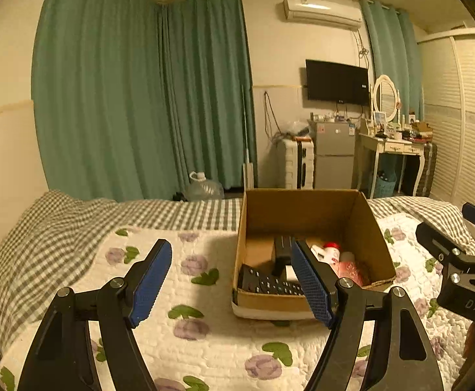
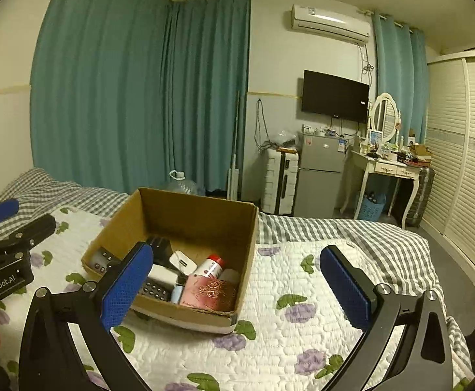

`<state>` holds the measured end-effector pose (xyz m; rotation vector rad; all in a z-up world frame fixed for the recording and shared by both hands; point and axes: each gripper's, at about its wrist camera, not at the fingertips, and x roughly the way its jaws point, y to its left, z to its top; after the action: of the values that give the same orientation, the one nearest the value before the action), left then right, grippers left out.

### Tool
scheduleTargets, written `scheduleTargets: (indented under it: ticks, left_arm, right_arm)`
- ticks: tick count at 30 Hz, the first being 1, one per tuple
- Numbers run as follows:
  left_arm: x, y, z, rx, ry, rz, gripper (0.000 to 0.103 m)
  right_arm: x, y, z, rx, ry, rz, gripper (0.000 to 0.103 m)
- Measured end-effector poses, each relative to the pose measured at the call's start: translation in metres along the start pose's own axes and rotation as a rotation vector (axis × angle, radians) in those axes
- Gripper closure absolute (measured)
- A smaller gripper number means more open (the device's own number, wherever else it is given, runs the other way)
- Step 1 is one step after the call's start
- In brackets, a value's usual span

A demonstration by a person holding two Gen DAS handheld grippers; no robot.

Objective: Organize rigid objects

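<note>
An open cardboard box (image 1: 377,228) (image 2: 247,244) stands on the flowered quilt of a bed. Inside lie a black remote control (image 1: 270,284) (image 2: 154,288), a black rectangular object (image 1: 281,249) (image 2: 161,247), a white bottle with a red cap (image 1: 330,249) (image 2: 209,265), a pink embossed box (image 1: 351,270) (image 2: 211,293) and a white adapter (image 2: 182,262). My left gripper (image 1: 231,280) is open and empty, just in front of the box's near left side. My right gripper (image 2: 234,285) is open and empty, at the box's near right side.
The bed has a flowered quilt (image 1: 201,335) (image 2: 289,325) over a grey checked sheet (image 1: 42,234) (image 2: 367,231). Beyond the bed stand green curtains (image 1: 123,97), a water jug (image 1: 203,187), a white suitcase (image 1: 297,163), a small fridge (image 1: 333,153), a dressing table (image 1: 390,146) and a wardrobe (image 2: 465,163).
</note>
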<state>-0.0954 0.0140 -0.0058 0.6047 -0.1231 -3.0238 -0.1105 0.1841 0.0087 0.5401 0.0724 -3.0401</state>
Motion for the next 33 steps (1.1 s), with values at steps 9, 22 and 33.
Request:
scheduleTargets:
  ticks: [9,22,33]
  left_arm:
    - [-0.0054,-0.0064,-0.0024,0.022,0.004,0.001,0.025]
    - [-0.001,-0.0057,-0.0042,0.009,0.019,-0.004,0.025]
    - [0.0016,-0.0072,-0.0055,0.012,0.033,-0.013,0.025]
  right_arm:
    - [-0.0023,0.0,0.0,0.01,0.004,-0.004,0.0]
    - [0.0,-0.0024,-0.0037,0.022,0.026,0.0,0.0]
    - [0.0011,-0.0018,-0.0039,0.023,0.027,-0.001,0.0]
